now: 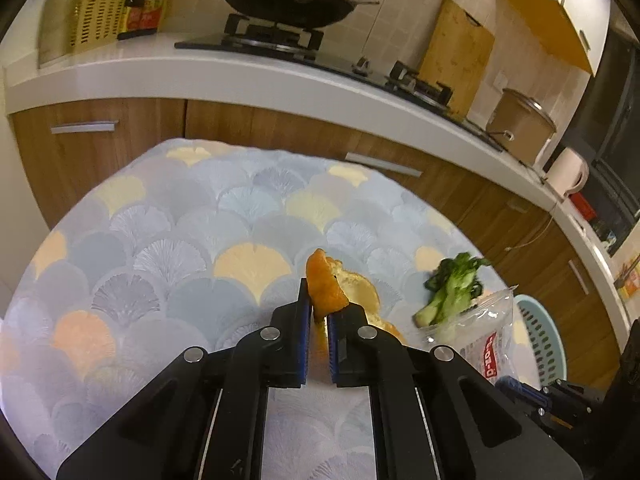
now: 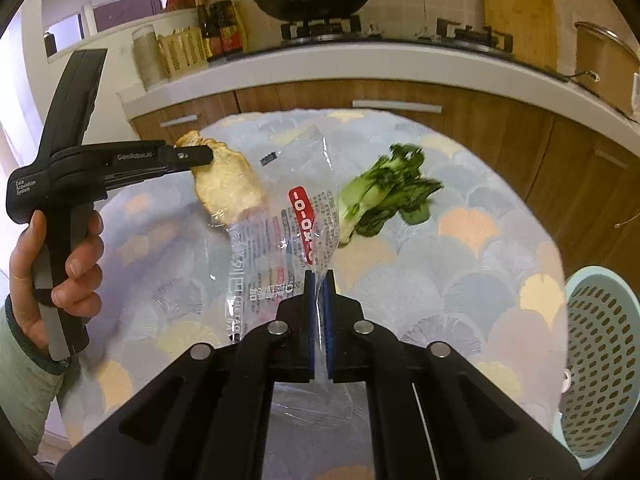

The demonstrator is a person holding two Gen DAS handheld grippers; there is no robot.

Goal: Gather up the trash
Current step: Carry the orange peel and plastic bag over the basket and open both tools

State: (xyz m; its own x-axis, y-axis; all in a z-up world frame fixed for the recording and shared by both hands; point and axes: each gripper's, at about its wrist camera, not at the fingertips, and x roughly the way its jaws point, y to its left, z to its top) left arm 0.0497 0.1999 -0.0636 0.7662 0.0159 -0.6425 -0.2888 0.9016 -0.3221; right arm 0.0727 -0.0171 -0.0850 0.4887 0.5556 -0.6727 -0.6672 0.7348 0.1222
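Left gripper [image 1: 319, 312]: clenched on the orange peel [image 1: 325, 286], lifted off the tablecloth [image 1: 168, 248]
Right gripper [image 2: 319, 280]: clamped on the clear plastic wrapper [image 2: 288, 240]
Writing: "GenRobot.AI" and "Data Acquisition System" on the left tool; wrapper's red label too warped to read
Bok choy [image 2: 376, 196]: lying on the cloth, blurred
Basket [image 2: 600, 360]: perforated, pale blue, cut off at right edge
Right view only: hand [image 2: 60, 276] gripping the left handle
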